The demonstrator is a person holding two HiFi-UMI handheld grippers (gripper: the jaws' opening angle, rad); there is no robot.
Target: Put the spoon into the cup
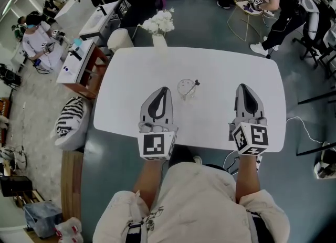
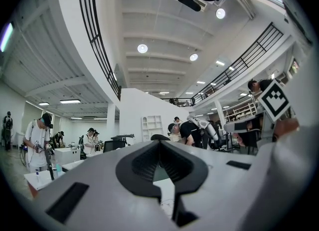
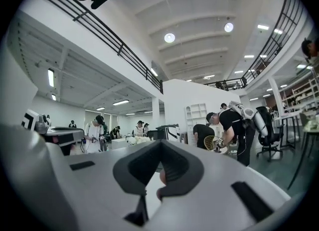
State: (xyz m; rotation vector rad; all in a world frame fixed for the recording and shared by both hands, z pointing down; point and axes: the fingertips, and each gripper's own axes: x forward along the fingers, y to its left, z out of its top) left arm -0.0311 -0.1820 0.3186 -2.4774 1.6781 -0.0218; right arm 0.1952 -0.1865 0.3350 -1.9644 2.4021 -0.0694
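Note:
In the head view a clear glass cup (image 1: 186,88) stands near the middle of the white table (image 1: 220,66). The spoon (image 1: 195,84) rests inside it, its dark handle leaning out to the upper right. My left gripper (image 1: 165,89) lies level on the table just left of the cup, jaws shut and empty. My right gripper (image 1: 242,86) lies further off to the cup's right, also shut with nothing in it. In the two gripper views the left gripper (image 2: 159,141) and the right gripper (image 3: 160,142) have their tips meeting; neither view shows the cup.
A white vase of white flowers (image 1: 159,27) stands at the table's far edge. A striped cushion (image 1: 71,121) sits by the left side. Beyond the table are a wire chair (image 1: 241,0), a person bending over (image 1: 281,0) and work desks (image 1: 79,61).

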